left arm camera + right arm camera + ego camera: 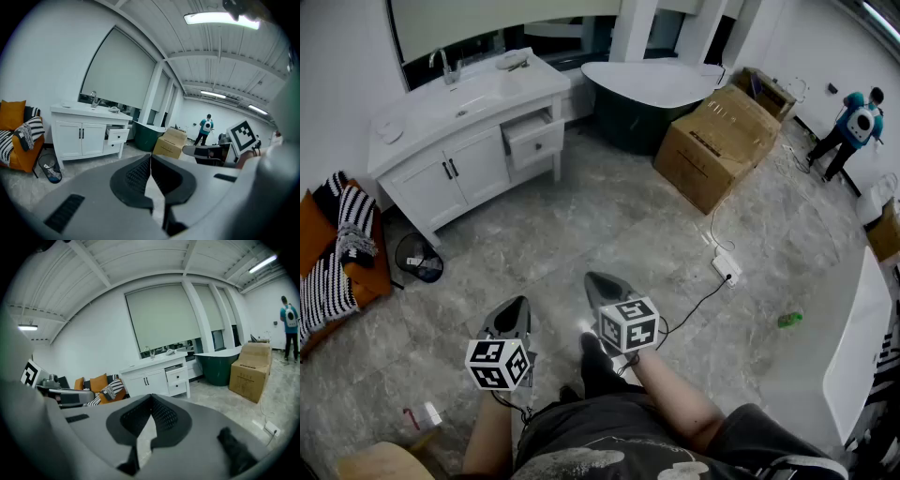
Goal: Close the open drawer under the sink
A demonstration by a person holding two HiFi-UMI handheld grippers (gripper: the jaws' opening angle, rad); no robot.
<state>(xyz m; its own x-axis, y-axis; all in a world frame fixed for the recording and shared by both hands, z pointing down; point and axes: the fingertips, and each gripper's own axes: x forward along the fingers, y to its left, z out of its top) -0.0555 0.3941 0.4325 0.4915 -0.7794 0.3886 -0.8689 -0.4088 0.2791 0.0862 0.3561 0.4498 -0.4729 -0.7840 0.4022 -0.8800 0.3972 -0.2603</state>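
With the left claw (151, 157) and right claw (151, 398) both pinched shut and empty, best walk the right one's tips to the open drawer (177, 375) well ahead (push its front squarely).

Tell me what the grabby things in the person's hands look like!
Both are grey and pointy, like bird beaks: the left gripper and the right gripper. Their fingers have dark, bumpy pads inside. Each carries a white cube with black square markings. A thin black cable seems to trail from the right one. No sleeves show.
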